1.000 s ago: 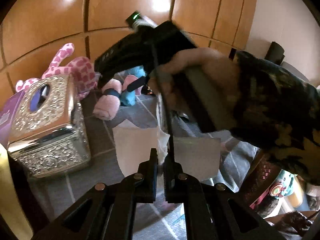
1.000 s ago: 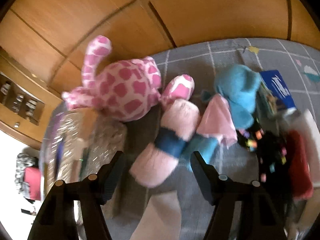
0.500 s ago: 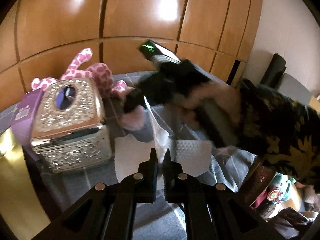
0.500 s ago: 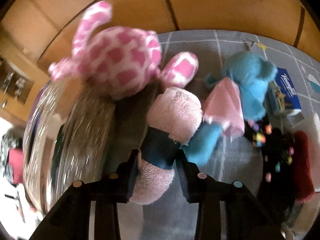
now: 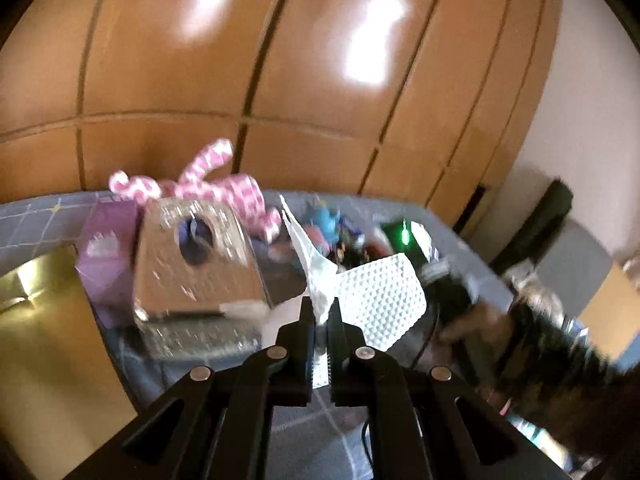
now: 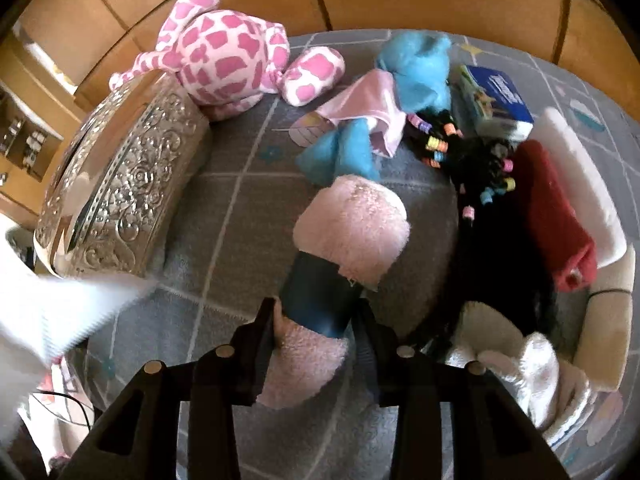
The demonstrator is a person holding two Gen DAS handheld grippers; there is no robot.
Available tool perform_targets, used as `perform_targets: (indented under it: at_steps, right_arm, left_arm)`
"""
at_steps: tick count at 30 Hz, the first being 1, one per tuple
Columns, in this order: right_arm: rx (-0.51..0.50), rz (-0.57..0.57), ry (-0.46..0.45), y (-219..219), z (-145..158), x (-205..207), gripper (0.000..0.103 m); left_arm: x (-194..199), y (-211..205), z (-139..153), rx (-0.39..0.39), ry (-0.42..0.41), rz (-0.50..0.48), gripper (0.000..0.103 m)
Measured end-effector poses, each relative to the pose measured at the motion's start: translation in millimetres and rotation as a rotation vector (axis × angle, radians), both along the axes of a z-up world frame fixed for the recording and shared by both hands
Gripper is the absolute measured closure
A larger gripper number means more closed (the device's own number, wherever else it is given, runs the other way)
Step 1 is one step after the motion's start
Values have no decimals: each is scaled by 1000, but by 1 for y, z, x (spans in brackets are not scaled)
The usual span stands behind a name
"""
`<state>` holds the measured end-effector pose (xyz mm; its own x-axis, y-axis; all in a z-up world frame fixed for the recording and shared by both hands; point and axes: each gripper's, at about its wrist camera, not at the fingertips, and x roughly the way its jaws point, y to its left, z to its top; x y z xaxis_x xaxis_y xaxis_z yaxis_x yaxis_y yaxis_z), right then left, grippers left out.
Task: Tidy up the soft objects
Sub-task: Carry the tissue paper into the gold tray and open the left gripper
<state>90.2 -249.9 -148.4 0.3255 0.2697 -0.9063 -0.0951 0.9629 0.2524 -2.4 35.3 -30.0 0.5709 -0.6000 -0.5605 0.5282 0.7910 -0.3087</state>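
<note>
My left gripper [image 5: 319,316] is shut on a white embossed paper towel [image 5: 376,296] and holds it lifted above the grey checked mat [image 5: 296,420]. My right gripper [image 6: 316,320] is shut on a rolled pink towel [image 6: 352,224] with a dark blue band and holds it above the mat [image 6: 224,200]. A pink spotted plush [image 6: 228,56] and a blue plush with a pink cloth [image 6: 416,68] lie at the back. A corner of the white towel [image 6: 52,312] shows at the left of the right wrist view.
An ornate silver tissue box [image 6: 120,184] stands on the left, with a purple box [image 5: 104,256] beside it. Black beaded hair [image 6: 480,168], a red cloth [image 6: 556,208], a white pillow [image 6: 580,184] and a blue tissue pack [image 6: 496,100] lie right. Wooden panels [image 5: 280,80] stand behind.
My right gripper closed on the rolled pink towel and lifted it back from the plushes. My left gripper rose with the paper towel. The right hand moved down and to the right.
</note>
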Motion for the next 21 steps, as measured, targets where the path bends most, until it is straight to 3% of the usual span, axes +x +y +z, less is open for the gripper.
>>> perform_targets:
  at_steps: [7,11,16,21]
  right_arm:
    - [18,-9,-21,-17,3,-9,65]
    - [23,-16,-29,3,-1,-5,65]
    - [13,-17,-38,7,-4,-5,65]
    - [12,-23,-35,11,-6,-2,65]
  left_arm:
    - [32,52,43,-102,-22,134,98]
    - [63,98,58,-90,-52,293,98]
    - [97,156,45,-30,1,530,98]
    - [114,201,3,33,100,684,98]
